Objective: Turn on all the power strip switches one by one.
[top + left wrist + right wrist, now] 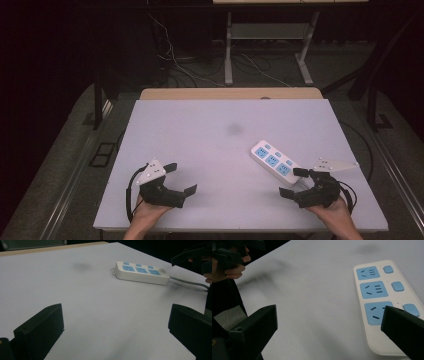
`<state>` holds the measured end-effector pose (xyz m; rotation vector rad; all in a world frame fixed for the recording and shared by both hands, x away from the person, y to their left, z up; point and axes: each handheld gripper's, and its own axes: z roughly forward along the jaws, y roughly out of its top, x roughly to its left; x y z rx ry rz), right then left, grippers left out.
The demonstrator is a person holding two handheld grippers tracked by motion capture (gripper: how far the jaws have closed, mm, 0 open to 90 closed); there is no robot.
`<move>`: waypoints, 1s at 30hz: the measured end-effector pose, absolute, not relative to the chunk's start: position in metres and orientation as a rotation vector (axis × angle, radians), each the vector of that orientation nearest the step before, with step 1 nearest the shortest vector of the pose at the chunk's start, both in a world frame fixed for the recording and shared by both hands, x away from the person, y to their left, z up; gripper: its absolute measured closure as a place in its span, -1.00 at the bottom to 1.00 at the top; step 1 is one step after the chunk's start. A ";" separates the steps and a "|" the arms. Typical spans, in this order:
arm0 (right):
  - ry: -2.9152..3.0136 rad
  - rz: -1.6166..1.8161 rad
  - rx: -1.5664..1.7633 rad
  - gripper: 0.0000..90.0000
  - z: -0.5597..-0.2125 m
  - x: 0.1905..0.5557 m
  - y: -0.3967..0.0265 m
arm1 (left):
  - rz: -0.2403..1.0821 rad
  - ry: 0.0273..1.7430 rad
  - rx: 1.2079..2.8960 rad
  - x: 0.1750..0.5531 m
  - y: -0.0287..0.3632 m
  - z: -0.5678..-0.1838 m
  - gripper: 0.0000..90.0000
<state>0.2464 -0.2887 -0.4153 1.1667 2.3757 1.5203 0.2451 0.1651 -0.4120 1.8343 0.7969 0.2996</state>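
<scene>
Your two hands come in from the bottom edge of the high view, each holding a tool low over the near part of the bench (230, 115). Your left tool (181, 178) sits near the front-left of the white surface, jaws spread wide with nothing between them; in the left gripper view its two black jaws stand far apart over bare bench. Your right tool (296, 182) sits near the front-right, jaws likewise spread and gripping nothing.

Just ahead of your right tool lies a white power strip (274, 163) with three blue sockets and three blue buttons, flat on the bench and angled, its far end pointing toward the bench's middle. In the right gripper view the power strip (384, 300) runs along the right side, and one jaw overlaps its nearest socket in the picture; whether that jaw touches the strip you cannot tell. A grey cable (190, 283) leaves the strip's near end and trails toward your right hand (334, 210).

A faint dark smudge (234, 129) marks the bench beyond the strip, toward the middle. Past the far edge, a wooden strip (230, 93) shows, then dark floor with loose cables and white frame legs
</scene>
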 end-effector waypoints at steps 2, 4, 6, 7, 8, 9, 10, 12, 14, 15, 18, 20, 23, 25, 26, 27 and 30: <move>2.378 1.521 1.165 -0.99 -0.415 0.247 -0.289 | 0.295 0.794 1.833 0.245 0.165 -0.412 -1.00; 2.378 1.522 1.162 -0.99 -0.415 0.247 -0.289 | 0.291 0.792 1.828 0.245 0.165 -0.412 -1.00; 2.379 1.523 1.164 -0.99 -0.415 0.247 -0.289 | 0.288 0.791 1.829 0.246 0.166 -0.412 -1.00; 2.381 1.522 1.165 -0.99 -0.415 0.247 -0.289 | 0.283 0.791 1.828 0.246 0.166 -0.412 -1.00; 2.382 1.524 1.167 -0.99 -0.415 0.246 -0.289 | 0.283 0.792 1.828 0.246 0.165 -0.412 -1.00; 2.383 1.525 1.167 -0.99 -0.415 0.246 -0.289 | 0.280 0.794 1.831 0.247 0.165 -0.412 -1.00; 2.384 1.525 1.168 -0.99 -0.415 0.246 -0.290 | 0.279 0.795 1.831 0.247 0.165 -0.412 -1.00; 2.385 1.526 1.175 -0.99 -0.414 0.246 -0.290 | 0.277 0.793 1.833 0.248 0.164 -0.412 -1.00; 2.389 1.528 1.178 -0.99 -0.414 0.246 -0.290 | 0.280 0.792 1.832 0.248 0.164 -0.412 -1.00; 2.390 1.526 1.180 -0.99 -0.413 0.245 -0.290 | 0.280 0.793 1.830 0.249 0.165 -0.412 -1.00; 2.393 1.527 1.181 -0.99 -0.412 0.245 -0.292 | 0.282 0.800 1.826 0.249 0.166 -0.412 -1.00; 2.395 1.526 1.186 -0.99 -0.412 0.245 -0.293 | 0.281 0.802 1.823 0.250 0.167 -0.413 -1.00; 2.401 1.511 1.192 -0.99 -0.411 0.244 -0.294 | 0.284 0.811 1.816 0.251 0.169 -0.413 -1.00; 2.400 1.507 1.196 -0.99 -0.410 0.244 -0.296 | 0.286 0.813 1.818 0.252 0.170 -0.413 -1.00; 2.403 1.502 1.197 -0.99 -0.410 0.243 -0.296 | 0.284 0.817 1.816 0.252 0.170 -0.414 -1.00; 2.407 1.496 1.197 -0.99 -0.409 0.243 -0.297 | 0.283 0.819 1.816 0.252 0.170 -0.414 -1.00; 2.414 1.478 1.205 -0.99 -0.409 0.244 -0.298 | 0.280 0.821 1.818 0.253 0.170 -0.415 -1.00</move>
